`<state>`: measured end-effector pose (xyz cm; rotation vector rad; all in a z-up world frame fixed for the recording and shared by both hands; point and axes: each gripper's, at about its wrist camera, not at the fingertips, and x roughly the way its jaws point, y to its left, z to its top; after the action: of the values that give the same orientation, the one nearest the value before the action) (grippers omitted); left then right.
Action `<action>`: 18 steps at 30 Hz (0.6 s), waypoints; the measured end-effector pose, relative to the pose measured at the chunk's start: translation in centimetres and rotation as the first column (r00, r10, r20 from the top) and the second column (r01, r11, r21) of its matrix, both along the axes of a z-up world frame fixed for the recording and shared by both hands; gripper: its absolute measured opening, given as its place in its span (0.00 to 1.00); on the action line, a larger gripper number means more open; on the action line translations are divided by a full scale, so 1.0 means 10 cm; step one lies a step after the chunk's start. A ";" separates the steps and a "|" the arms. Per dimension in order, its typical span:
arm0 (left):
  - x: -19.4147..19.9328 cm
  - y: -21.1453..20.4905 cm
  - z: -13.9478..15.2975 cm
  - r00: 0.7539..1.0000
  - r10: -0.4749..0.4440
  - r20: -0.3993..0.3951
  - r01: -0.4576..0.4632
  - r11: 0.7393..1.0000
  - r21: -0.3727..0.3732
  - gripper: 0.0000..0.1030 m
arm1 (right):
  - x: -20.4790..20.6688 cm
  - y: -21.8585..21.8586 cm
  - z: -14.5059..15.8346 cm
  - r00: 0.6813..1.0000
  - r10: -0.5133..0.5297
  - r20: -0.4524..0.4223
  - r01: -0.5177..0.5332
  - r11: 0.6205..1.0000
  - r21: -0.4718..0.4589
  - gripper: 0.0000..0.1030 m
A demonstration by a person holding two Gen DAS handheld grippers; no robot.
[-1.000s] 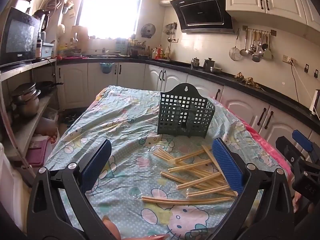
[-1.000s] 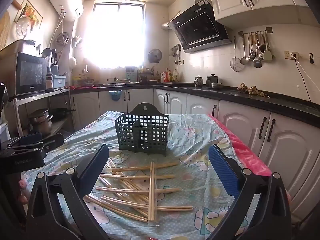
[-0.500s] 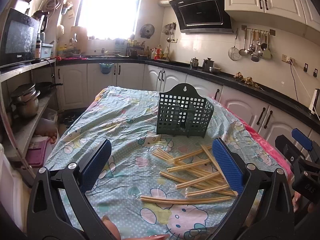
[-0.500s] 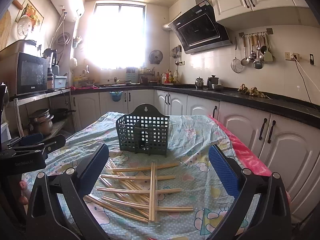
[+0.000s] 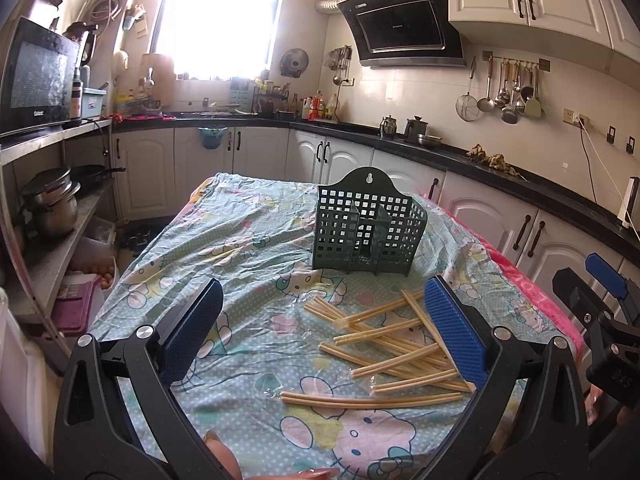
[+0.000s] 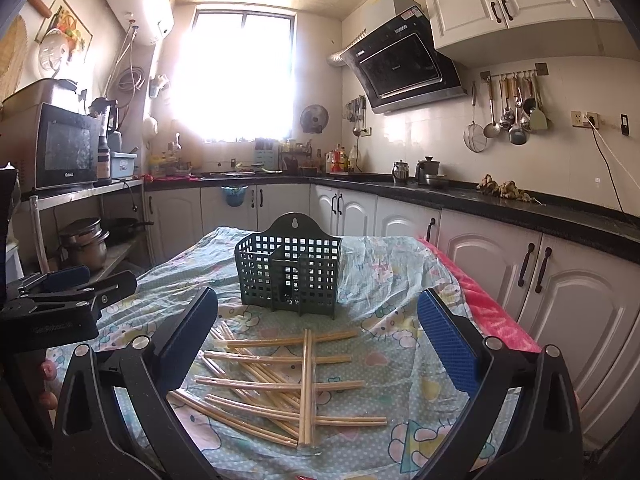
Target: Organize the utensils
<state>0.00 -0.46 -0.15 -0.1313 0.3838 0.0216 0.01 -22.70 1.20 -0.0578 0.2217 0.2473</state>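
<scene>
You are holding both claws above the near end of a bench covered with a pale cartoon-print cloth (image 5: 240, 240), and neither is gripping anything. Your left claw (image 5: 326, 330) is standing wide open, its two blue pads spread apart over bare cloth, with the scattered chopsticks (image 5: 392, 344) lying mostly toward its right pad. Your right claw (image 6: 318, 344) is likewise gaping wide and empty, hovering directly over the same pile of chopsticks (image 6: 280, 376), which looks like the better position for a first pick. The chopsticks are lying loose and crossed over one another in a flat heap, some seemingly in clear wrappers, with one pair running lengthwise across the rest. Just beyond the heap, a dark green lattice basket (image 6: 290, 270) is standing upright on the cloth, its open top and inner divider facing up, probably so that the sticks can be dropped in vertically. The basket appears empty, so the sorting seems not yet begun. Because the sticks are overlapping, you are likely needing to close on a top one first, so that it lifts without dragging its neighbours.
</scene>
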 end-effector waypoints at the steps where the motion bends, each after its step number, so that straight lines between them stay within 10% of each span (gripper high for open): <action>1: 0.00 0.00 0.00 1.000 0.001 0.000 -0.001 1.000 0.000 0.91 | 0.00 0.00 0.00 1.000 0.001 -0.001 -0.001 1.000 0.002 0.94; 18: -0.01 0.00 0.00 1.000 -0.001 0.006 0.001 1.000 0.000 0.91 | 0.02 0.01 -0.02 1.000 0.003 -0.022 -0.003 1.000 0.003 0.94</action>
<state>-0.12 -0.45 -0.11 -0.1308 0.3775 0.0205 0.24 -22.56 1.04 -0.0525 0.2433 0.2517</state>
